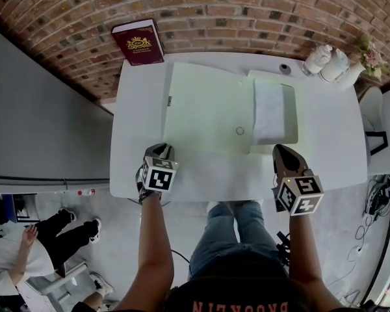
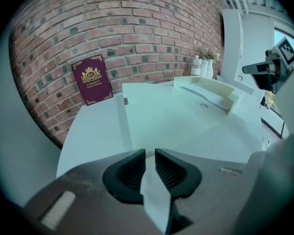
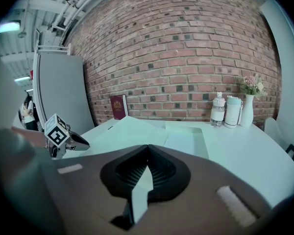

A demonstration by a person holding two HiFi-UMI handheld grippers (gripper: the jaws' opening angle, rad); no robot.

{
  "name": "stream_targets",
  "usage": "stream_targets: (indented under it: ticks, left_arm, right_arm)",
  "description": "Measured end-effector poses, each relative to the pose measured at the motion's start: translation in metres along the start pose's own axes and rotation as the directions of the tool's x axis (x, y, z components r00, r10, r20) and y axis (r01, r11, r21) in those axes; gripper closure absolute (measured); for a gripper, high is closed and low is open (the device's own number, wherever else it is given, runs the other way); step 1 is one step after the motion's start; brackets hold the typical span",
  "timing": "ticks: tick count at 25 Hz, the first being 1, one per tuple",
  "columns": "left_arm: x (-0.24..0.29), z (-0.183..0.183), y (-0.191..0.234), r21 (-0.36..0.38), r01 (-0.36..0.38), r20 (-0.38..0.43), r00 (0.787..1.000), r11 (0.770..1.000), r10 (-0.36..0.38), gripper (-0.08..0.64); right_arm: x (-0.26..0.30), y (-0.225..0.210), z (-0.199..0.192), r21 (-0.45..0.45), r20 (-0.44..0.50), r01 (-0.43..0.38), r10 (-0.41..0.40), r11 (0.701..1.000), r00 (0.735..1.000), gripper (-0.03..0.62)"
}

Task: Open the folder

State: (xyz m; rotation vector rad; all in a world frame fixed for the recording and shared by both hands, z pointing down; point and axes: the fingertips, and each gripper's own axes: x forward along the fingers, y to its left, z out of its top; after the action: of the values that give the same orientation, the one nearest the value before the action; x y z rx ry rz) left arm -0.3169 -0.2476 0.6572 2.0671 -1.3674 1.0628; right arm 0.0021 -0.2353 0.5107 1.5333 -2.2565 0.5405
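Grasp step: left claw (image 1: pixel 161 150) stood narrow, pinching folder (image 1: pixel 208 109) at its near edge; right claw (image 1: pixel 283 152) shut, empty. Next, we judged, lift that edge.

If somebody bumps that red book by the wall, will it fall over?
Probably: the red book stands on its edge, only leaning on the brick wall, so a bump might tip or slide it. Its cover looks hard, so it likely stays stiff.

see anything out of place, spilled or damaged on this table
Nothing stands out. The folder lies square on the table, the maroon book leans against the brick wall, and the bottles and flower vase stand upright. No spill or damage shows.
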Motion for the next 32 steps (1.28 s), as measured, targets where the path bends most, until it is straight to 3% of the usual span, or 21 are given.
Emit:
stream_targets:
  ticks: [8, 16, 29, 32]
  left_arm:
    - [-0.046, 0.042, -0.001, -0.047, -0.049, 0.119, 0.991, 0.998, 0.054, 0.508]
    - [-0.087, 0.080, -0.016, -0.120, -0.122, 0.217, 0.965, 0.985, 0.146, 0.508]
    - [-0.122, 0.156, -0.075, -0.162, -0.184, 0.368, 0.900, 0.970, 0.232, 0.509]
    - [-0.130, 0.172, -0.088, -0.173, -0.196, 0.409, 0.877, 0.965, 0.251, 0.560]
  right_arm:
    - [-0.015, -0.012, 0.026, 0.004, 0.070, -0.009, 0.008, 1.000, 0.998, 0.594]
    - [-0.035, -0.039, 0.053, 0.000, 0.137, -0.038, 0.038, 0.999, 0.990, 0.594]
    - [-0.067, -0.108, 0.091, 0.014, 0.253, -0.065, 0.060, 0.998, 0.966, 0.594]
    - [-0.072, -0.122, 0.096, 0.013, 0.271, -0.075, 0.069, 0.997, 0.960, 0.594]
